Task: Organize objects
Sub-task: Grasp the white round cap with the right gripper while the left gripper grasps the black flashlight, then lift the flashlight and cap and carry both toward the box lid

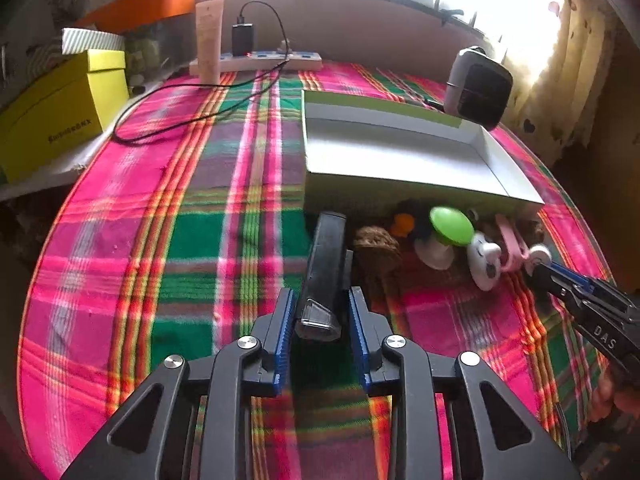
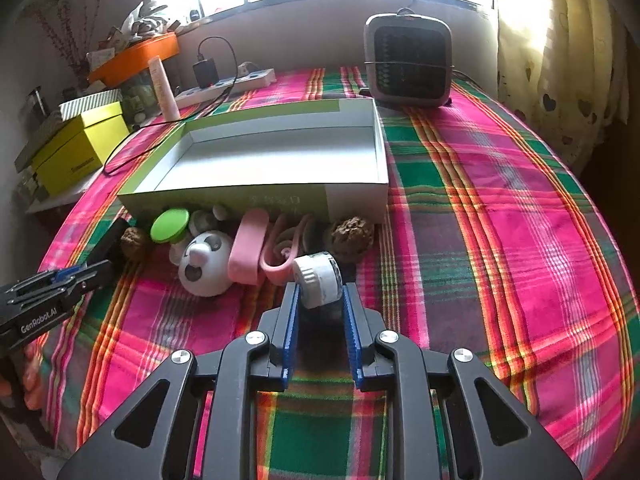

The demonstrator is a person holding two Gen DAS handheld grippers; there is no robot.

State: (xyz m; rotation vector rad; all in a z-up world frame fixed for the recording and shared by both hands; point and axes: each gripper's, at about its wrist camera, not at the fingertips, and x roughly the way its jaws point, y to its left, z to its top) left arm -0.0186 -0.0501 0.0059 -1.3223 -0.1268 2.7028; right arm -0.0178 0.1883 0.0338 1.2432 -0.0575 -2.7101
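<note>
Left wrist view: the left claw (image 1: 322, 316) has its blue-padded jaws drawn in around a long black rectangular device with a clear end cap (image 1: 324, 276); the right pad looks just short of touching, so whether it is truly pinched I cannot tell. This device lies on the pink, green and orange plaid cloth of the tabletop (image 1: 160, 240), pointing toward the box.

Right wrist view: the right claw (image 2: 320, 300) pinches a small white ribbed-cap bottle (image 2: 318, 278) between its pads, at the near edge of a cluster of small things. Just beyond lie a pink silicone strap (image 2: 248, 246), a white panda-faced round toy (image 2: 204, 262), a green-topped white mushroom-shaped piece (image 2: 170, 226) and two brown knobbly walnuts, one left (image 2: 134, 242) and one right (image 2: 350, 238). All sit against the near wall of an open shallow cardboard box, green outside and white inside (image 2: 256, 200), which holds nothing. Farther back stand a grey desk fan (image 2: 408, 60) on the right and a white power strip (image 2: 228, 84) on the left.
</note>
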